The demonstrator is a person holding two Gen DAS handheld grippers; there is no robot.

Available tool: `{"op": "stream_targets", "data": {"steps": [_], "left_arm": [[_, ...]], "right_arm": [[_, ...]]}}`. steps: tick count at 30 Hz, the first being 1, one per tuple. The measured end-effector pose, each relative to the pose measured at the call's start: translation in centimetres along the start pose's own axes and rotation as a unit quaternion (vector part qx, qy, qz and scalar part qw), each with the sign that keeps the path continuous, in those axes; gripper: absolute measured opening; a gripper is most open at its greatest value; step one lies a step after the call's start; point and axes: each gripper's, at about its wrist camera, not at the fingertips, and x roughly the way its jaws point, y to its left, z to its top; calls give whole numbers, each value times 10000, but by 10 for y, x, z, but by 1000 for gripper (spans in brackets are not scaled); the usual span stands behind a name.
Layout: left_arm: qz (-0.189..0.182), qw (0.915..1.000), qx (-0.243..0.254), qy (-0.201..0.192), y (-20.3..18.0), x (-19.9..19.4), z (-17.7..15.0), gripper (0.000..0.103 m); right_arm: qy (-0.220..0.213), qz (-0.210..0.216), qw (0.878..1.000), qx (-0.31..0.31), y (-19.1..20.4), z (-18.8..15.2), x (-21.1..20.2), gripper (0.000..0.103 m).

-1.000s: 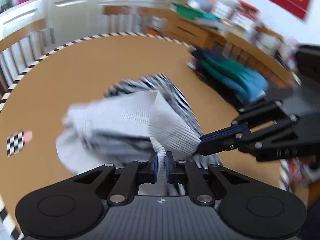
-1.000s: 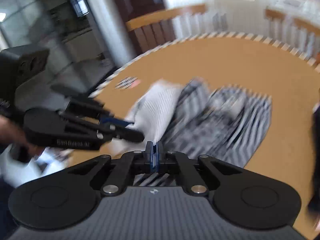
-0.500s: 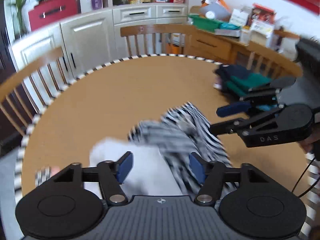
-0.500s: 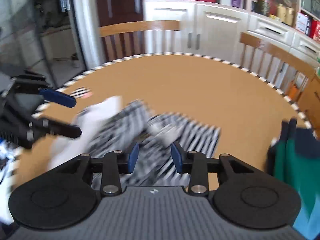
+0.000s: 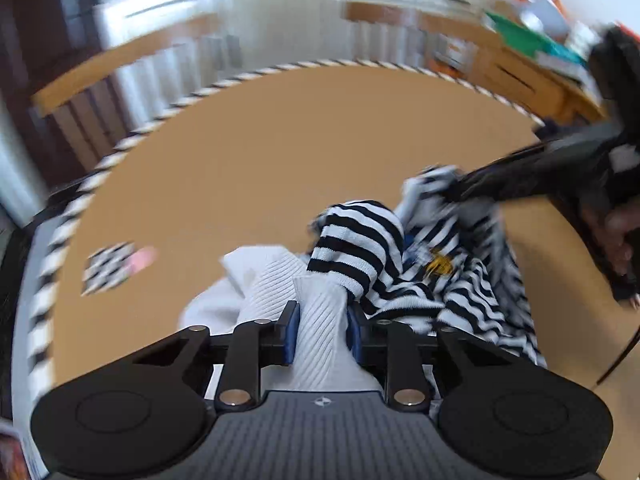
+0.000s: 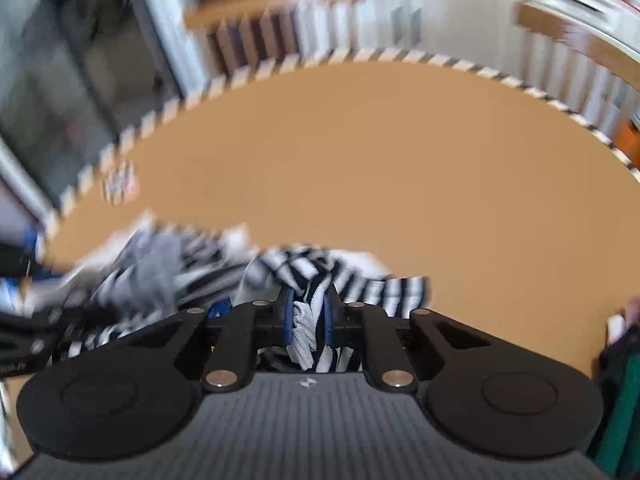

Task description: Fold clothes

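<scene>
- The striped garment [image 5: 420, 264] lies crumpled at the near edge of the round table [image 5: 280, 168], its white ribbed part [image 5: 280, 280] bunched towards the left.
- The left claw [image 5: 320, 332] is closing, with white ribbed cloth between its pads.
- The right claw [image 6: 307, 322] is closing on a striped bunch.
- Risk: either claw could pinch several layers, so lifting drags the whole heap instead of spreading it.
- A shallow bite may slip free.

Both wrist views look down, close, sharing the table [image 5: 280, 168].
</scene>
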Motion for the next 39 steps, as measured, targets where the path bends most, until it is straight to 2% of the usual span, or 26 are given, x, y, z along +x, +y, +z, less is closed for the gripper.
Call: {"op": "stream_targets", "data": {"steps": [3,5,7,9,11,13,14,16,18,19,20,22,24,25,27,28,29,30,32,33,34,37,39], "left_arm": [[187,9984,-497,175,13,-38,-35,24],[240,9959,-706,510,19,-55,-61,22],[290,9918,-921,833,25,-71,-85,22],[311,9873,-1142,1056,33,-83,-101,22],[265,9869,-1231,1010,44,-103,-103,22],[153,9909,-1147,683,49,-119,-83,31],[87,9931,-1088,438,53,-125,-66,33],[-109,9955,-934,-133,59,-127,-26,53],[-374,9957,-652,-541,59,-108,11,69],[-491,9964,-491,-486,56,-88,25,73],[-616,9971,-343,-285,52,-66,38,73],[-898,9958,-63,152,41,-26,52,71],[-1191,9910,242,559,28,9,60,72],[-1346,9877,460,655,22,20,57,74],[-1639,9791,848,856,16,44,45,76],[-1637,9770,915,1011,17,55,38,75],[-1571,9766,919,1146,19,61,29,75],[-1508,9771,877,1219,21,63,21,71],[-1439,9826,525,1052,34,49,6,62],[-1329,9861,286,955,41,38,-2,50],[-1184,9893,11,858,48,24,-11,43],[-962,9898,-859,597,65,-21,-43,38],[-887,9879,-1036,742,66,-40,-66,39]], "right_arm": [[-293,-18,9991,318,-13,-11,-30,13],[-192,-89,9987,463,-21,-30,-38,13],[126,-185,9987,452,-28,-47,-39,14],[625,-204,9972,344,-28,-68,-43,17],[1010,-106,9947,124,-23,-83,-54,29],[1080,67,9941,-92,-19,-83,-70,35],[962,136,9952,-125,-19,-77,-80,36],[426,150,9989,-111,-22,-59,-96,38],[-84,213,9993,-304,-23,-34,-89,46],[-71,283,9988,-383,-22,-25,-76,53],[140,373,9983,-429,-20,-20,-57,53],[554,556,9958,-481,-16,-12,-23,48],[834,548,9942,-412,-15,-16,-3,47],[877,518,9941,-379,-15,-18,2,47],[1022,769,9915,-254,-18,-21,8,40],[1122,914,9893,-185,-18,-24,9,19],[1206,1015,9874,-127,-18,-27,9,4],[1214,1029,9872,-114,-15,-29,7,3],[976,918,9908,-198,-9,-30,-13,3],[809,838,9931,-160,-11,-31,-24,3],[620,737,9953,-53,-15,-34,-36,3],[230,506,9974,447,-29,-51,-73,3],[406,359,9971,542,-27,-77,-86,3]]}}
